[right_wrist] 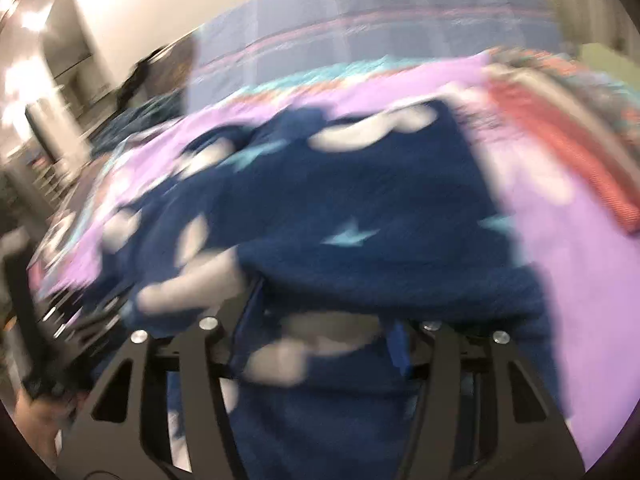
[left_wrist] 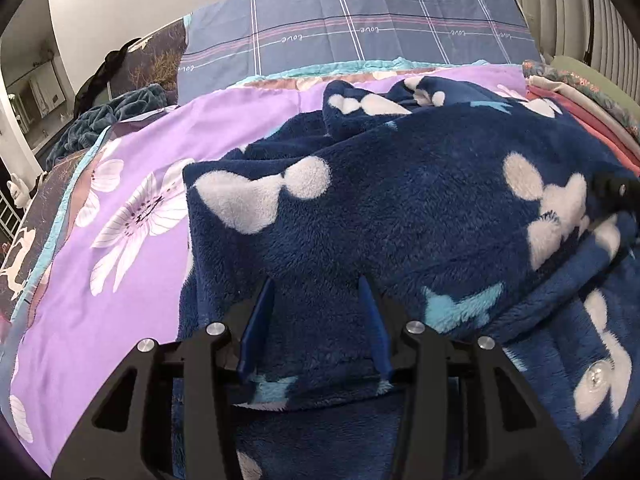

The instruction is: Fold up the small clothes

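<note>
A navy fleece garment point(left_wrist: 400, 200) with white and light-blue butterfly shapes lies folded over on the purple floral bedsheet point(left_wrist: 132, 184). My left gripper point(left_wrist: 318, 284) is open, its blue fingers point(left_wrist: 256, 320) resting on the fleece with cloth between them. A clear button point(left_wrist: 598, 378) shows on the lower layer at right. The right gripper's black tip point(left_wrist: 618, 192) shows at the right edge. In the blurred right wrist view the same garment point(right_wrist: 360, 208) fills the middle. My right gripper point(right_wrist: 324, 320) has fleece between its fingers; its jaws look apart.
A blue plaid quilt point(left_wrist: 360, 28) lies at the head of the bed. A stack of folded clothes point(left_wrist: 580, 104) sits at the right, also in the right wrist view point(right_wrist: 560, 128). A teal blanket point(left_wrist: 104, 120) lies at the left. The left gripper point(right_wrist: 36, 320) shows at the left edge.
</note>
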Tool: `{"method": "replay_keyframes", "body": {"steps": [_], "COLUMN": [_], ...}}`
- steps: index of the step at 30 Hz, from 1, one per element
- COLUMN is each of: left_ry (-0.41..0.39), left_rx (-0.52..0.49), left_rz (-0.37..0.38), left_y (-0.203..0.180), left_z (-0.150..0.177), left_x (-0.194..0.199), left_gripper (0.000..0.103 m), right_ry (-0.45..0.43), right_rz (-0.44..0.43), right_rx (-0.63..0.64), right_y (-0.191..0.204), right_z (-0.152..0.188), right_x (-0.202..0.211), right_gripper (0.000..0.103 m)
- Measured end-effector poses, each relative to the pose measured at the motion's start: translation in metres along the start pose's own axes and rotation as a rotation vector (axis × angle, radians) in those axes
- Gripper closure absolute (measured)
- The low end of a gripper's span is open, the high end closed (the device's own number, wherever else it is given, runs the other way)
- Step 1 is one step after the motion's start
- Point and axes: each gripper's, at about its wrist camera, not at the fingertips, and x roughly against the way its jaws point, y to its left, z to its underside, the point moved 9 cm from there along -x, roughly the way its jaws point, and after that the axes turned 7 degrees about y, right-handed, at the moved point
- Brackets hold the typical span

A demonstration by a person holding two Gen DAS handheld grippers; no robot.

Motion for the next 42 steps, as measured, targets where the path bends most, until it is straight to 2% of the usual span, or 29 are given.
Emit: {"method": "replay_keyframes", "body": {"steps": [2, 4, 5, 6, 7, 11, 14, 17, 18, 21, 22, 24, 26, 27, 29, 33, 35, 36, 38, 40, 42], "left_ry": [-0.004, -0.006, -0.007, -0.007, -0.006, -0.008, -0.009, -0.008, -0.009, -0.010, -0.010, -0.010, -0.012, -0.013, -0.013, -0.013, -0.017, -0.020, -0.019, -0.007, -0.037], "left_rx": [0.005, 0.009, 0.011, 0.011, 0.011, 0.008, 0.010, 0.008, 0.007, 0.008, 0.008, 0.009, 0.012, 0.015, 0.016, 0.019, 0.014, 0.013, 0.014, 0.020, 0.008], "left_rz": [0.006, 0.012, 0.013, 0.013, 0.012, 0.004, 0.007, 0.002, 0.000, -0.002, -0.002, -0.001, 0.005, 0.009, 0.011, 0.013, 0.000, -0.004, 0.007, 0.051, 0.111], "left_y": [-0.003, -0.003, -0.004, -0.003, -0.004, -0.004, -0.004, -0.004, -0.004, -0.004, -0.004, -0.004, -0.004, -0.004, -0.004, -0.004, -0.003, -0.003, -0.001, -0.003, -0.007], "left_z": [0.001, 0.001, 0.001, 0.001, 0.001, 0.002, 0.002, 0.002, 0.002, 0.001, 0.001, 0.001, 0.001, 0.001, 0.001, 0.001, 0.001, 0.000, -0.001, 0.001, 0.005], "left_x": [0.002, 0.002, 0.003, 0.003, 0.003, 0.003, 0.003, 0.003, 0.003, 0.003, 0.003, 0.003, 0.004, 0.004, 0.003, 0.003, 0.004, 0.005, 0.014, 0.028, 0.054], "left_gripper": [0.056, 0.056, 0.056, 0.056, 0.056, 0.055, 0.055, 0.055, 0.055, 0.055, 0.055, 0.055, 0.055, 0.054, 0.054, 0.054, 0.054, 0.053, 0.053, 0.051, 0.041], "right_ry": [0.010, 0.015, 0.006, -0.002, -0.001, 0.026, 0.008, -0.080, -0.116, -0.157, -0.154, -0.118, -0.006, 0.053, 0.048, 0.034, 0.029, 0.036, 0.070, 0.091, 0.110], "right_rz": [-0.032, -0.018, 0.008, 0.065, 0.085, 0.040, 0.060, 0.062, 0.068, 0.035, 0.008, 0.041, 0.205, 0.260, 0.191, 0.250, 0.213, 0.148, -0.067, -0.162, -0.201], "right_rx": [-0.123, -0.174, -0.163, -0.146, -0.126, -0.136, -0.063, 0.107, 0.175, 0.254, 0.243, 0.214, 0.212, 0.235, 0.202, 0.225, 0.197, 0.183, 0.174, 0.219, 0.294], "right_y": [-0.023, -0.037, -0.039, -0.043, -0.044, -0.048, -0.042, -0.015, -0.002, 0.021, 0.026, 0.019, -0.008, -0.022, -0.028, -0.024, -0.019, -0.015, 0.004, 0.018, 0.029], "right_z": [0.002, 0.009, 0.011, 0.014, 0.018, 0.027, 0.033, 0.033, 0.029, 0.010, -0.001, -0.013, -0.011, -0.002, 0.002, 0.006, 0.013, 0.018, 0.044, 0.072, 0.098], "right_x": [0.001, 0.006, 0.010, 0.013, 0.014, 0.024, 0.044, 0.068, 0.074, 0.075, 0.069, 0.051, 0.011, -0.012, -0.018, -0.004, 0.018, 0.030, 0.068, 0.100, 0.122], "right_gripper": [0.061, 0.066, 0.066, 0.061, 0.058, 0.057, 0.057, 0.052, 0.051, 0.046, 0.046, 0.047, 0.046, 0.044, 0.041, 0.039, 0.039, 0.039, 0.040, 0.041, 0.043]}}
